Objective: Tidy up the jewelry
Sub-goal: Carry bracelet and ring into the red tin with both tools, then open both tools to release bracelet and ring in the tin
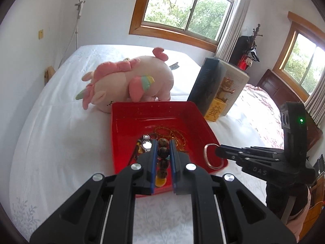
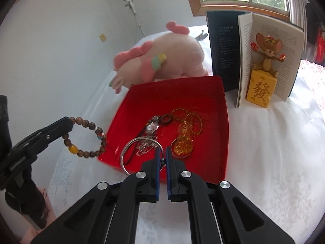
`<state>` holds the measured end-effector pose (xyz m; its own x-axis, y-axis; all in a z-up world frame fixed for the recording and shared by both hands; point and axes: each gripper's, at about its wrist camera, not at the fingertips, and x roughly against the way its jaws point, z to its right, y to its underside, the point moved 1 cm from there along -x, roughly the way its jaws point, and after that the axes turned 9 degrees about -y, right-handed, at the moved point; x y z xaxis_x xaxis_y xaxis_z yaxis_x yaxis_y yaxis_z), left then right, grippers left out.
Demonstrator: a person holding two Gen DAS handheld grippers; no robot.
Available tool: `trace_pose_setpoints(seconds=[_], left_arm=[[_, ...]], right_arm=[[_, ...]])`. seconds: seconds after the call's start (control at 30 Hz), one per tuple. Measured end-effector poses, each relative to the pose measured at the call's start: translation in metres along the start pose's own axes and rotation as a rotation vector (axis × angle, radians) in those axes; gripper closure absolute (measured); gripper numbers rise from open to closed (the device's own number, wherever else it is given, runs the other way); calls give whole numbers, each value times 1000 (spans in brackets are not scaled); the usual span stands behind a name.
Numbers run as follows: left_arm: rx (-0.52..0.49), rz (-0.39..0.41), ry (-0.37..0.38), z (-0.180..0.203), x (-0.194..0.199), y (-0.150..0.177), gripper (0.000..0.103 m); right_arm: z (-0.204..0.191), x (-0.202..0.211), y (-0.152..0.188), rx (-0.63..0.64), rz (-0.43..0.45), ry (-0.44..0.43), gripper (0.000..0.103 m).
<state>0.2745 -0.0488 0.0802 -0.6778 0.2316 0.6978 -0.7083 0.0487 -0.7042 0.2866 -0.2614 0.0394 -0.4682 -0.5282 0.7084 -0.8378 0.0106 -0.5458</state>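
Left tool (image 1: 162, 152) clamps the bead bracelet (image 2: 87, 138); right tool (image 2: 162, 156) pinches the silver bangle (image 2: 130, 148) by its rim. Both hang clear above the red tray (image 2: 221, 126) on the bed (image 2: 274, 142), likely for separate sorting; watch (image 2: 152, 126) and gold chain (image 2: 186, 130) lie inside.

Both wrist views look down, close, sharing the red tray (image 1: 130, 126).
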Motion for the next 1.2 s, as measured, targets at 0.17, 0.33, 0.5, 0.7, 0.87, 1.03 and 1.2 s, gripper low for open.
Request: trace_pose_setpoints(seconds=[0.17,0.33,0.5,0.7,0.87,1.03,1.2], left_arm=[[20,-53,-1,-4,-43,-3,93],[42,-95,-28,-12,-84,-5,93],[55,-141,-52,-19,-117,-3,93],[52,-170,-73,-23,-136,1,93],[47,-191,-81,-25,-146,5,93],[38,-202,-72,-24,-152,5,91],[37,-197,-63,-23,-148,5,80]], right_arm=[[14,-36,-16,-32,-31,23,98],[24,-68,-25,-45,-67,54,98],[33,-94,-26,-54,-102,93,98],[42,-114,-27,-61,-114,125,98],[45,-125,-27,-67,-124,135,98],[45,-127,-26,-73,-124,128,94],[47,-120,-27,-84,-104,129,93]])
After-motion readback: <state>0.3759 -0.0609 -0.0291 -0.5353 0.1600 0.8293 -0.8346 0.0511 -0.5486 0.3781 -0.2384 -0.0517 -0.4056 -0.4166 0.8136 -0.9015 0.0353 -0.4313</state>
